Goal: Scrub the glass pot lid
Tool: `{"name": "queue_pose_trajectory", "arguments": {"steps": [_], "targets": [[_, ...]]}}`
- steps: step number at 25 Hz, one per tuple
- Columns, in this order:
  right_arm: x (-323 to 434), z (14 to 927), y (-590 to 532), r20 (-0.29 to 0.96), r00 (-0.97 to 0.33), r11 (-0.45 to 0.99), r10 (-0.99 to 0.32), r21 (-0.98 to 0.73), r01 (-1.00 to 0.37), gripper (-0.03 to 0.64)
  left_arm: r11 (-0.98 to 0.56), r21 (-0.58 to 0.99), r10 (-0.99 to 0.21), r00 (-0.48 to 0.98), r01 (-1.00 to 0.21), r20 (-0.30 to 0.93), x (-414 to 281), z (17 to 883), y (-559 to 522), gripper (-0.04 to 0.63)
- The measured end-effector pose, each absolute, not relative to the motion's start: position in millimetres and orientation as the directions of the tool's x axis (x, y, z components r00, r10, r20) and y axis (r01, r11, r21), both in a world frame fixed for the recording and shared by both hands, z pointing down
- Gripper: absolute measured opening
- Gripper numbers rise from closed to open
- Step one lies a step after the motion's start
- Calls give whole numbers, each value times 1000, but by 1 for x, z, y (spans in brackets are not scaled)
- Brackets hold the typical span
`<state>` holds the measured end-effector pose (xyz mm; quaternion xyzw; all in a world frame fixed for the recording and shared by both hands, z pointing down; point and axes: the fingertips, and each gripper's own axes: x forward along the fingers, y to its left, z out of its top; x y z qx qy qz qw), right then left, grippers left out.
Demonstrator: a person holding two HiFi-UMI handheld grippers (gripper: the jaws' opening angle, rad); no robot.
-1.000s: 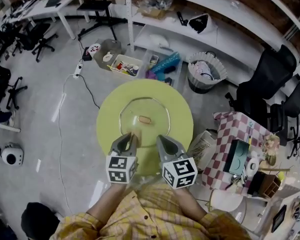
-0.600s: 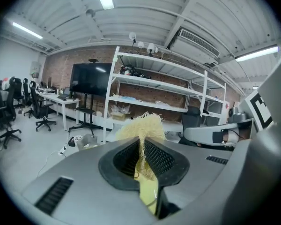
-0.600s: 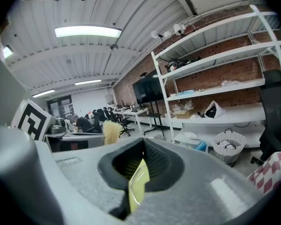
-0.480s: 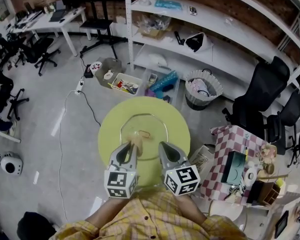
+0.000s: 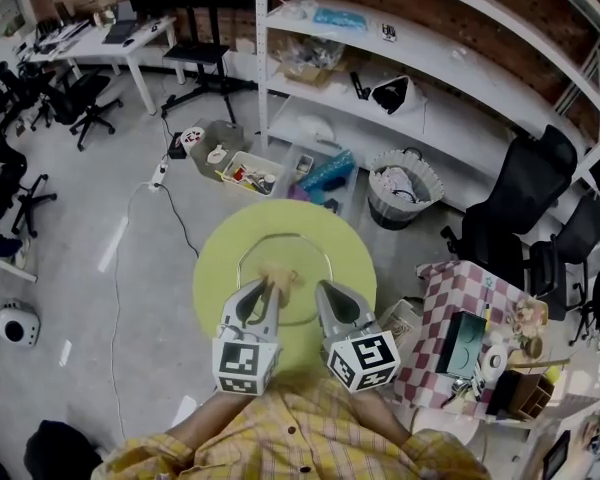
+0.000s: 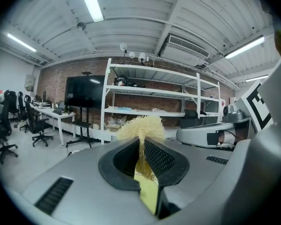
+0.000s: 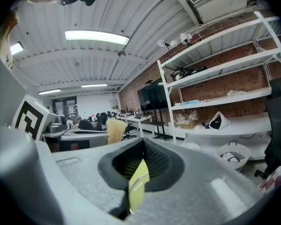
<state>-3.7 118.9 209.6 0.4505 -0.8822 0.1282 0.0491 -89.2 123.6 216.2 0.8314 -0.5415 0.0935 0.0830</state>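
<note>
Workshop room, grey floor (image 5: 100,298), white shelving rack (image 5: 430,98) along the far wall, a waste basket (image 5: 402,190) under it, black office chairs (image 5: 510,218) at right, a checked cloth (image 5: 450,318) over something near right. Centre: round yellow-green bench (image 5: 360,258). The glass pot lid (image 5: 305,258) lies flat on it, roughly central, its rim showing as a thin loop. Left tool (image 5: 267,290) reaches in from the near side over the lid's near-left part; its jaws are clamped on a pale, fibrous scrubber (image 5: 278,279), which sits over the lid's middle. Left gripper view confirms this: the scrubber (image 6: 140,125) is pinched between the two ribbed pads and its tuft sticks out past the tips of the left tool (image 6: 143,142). Right tool (image 5: 322,290) lies just beside the left one, over the lid's near-right part; contact with the glass cannot be told. In the right gripper view the right tool (image 7: 141,146) has its jaws together at the tips with nothing between them; the slit behind the tips shows only yellow-green surface and a thin bright line. The scrubber (image 7: 115,129) shows there to the left. A yellow plaid shirt (image 5: 290,438) fills the near edge of the head view.
</note>
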Motion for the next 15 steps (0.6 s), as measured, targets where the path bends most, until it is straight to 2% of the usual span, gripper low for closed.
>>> {"name": "queue_pose_trajectory", "arguments": {"steps": [15], "targets": [[-1, 210, 99, 182, -599, 579, -780, -154, -801, -3, -400, -5, -899, 391, -917, 198, -82, 210, 103, 31]]}}
